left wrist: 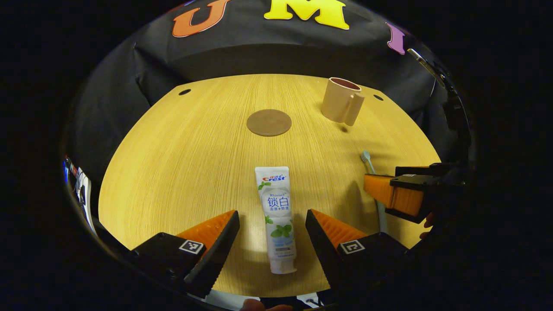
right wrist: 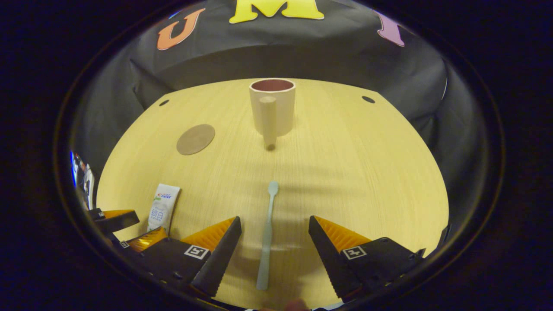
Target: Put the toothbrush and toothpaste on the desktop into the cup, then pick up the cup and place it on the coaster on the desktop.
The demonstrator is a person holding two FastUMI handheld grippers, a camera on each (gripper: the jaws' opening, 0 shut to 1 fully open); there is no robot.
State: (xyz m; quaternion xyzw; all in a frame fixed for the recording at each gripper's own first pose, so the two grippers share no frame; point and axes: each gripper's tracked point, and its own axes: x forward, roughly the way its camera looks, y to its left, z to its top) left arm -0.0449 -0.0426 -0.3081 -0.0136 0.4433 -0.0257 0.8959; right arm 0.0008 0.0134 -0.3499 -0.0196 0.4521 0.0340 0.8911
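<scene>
1. The left hand-held gripper has its fingers spread wide apart, holding nothing. The toothpaste lies flat on the table between them, cap end nearest the camera and tail pointing away.
2. The right hand-held gripper is likewise spread apart and empty. The toothbrush lies flat between its fingers, handle end near, head farther out.
3. Risk, as I judge it: both things lie low on the table, so fingers that close too high would slide over them, and fingers that come down too far would jam against the wood.
4. The toothbrush is thin; a closing pinch could roll or flick it sideways out of the gap rather than catch it.
5. The toothpaste tube is soft and rounded, so a pinch near the cap may let the tail droop and make it awkward to tip into the cup.
6. The two hand-held grippers are near each other, and in the left gripper view the right one sits just to the side, so they could collide if both lift together.
7. Farther out, the cup stands upright straight ahead of the right hand-held gripper, handle facing it.
8. The coaster lies straight ahead of the left hand-held gripper, well apart from the cup.
</scene>
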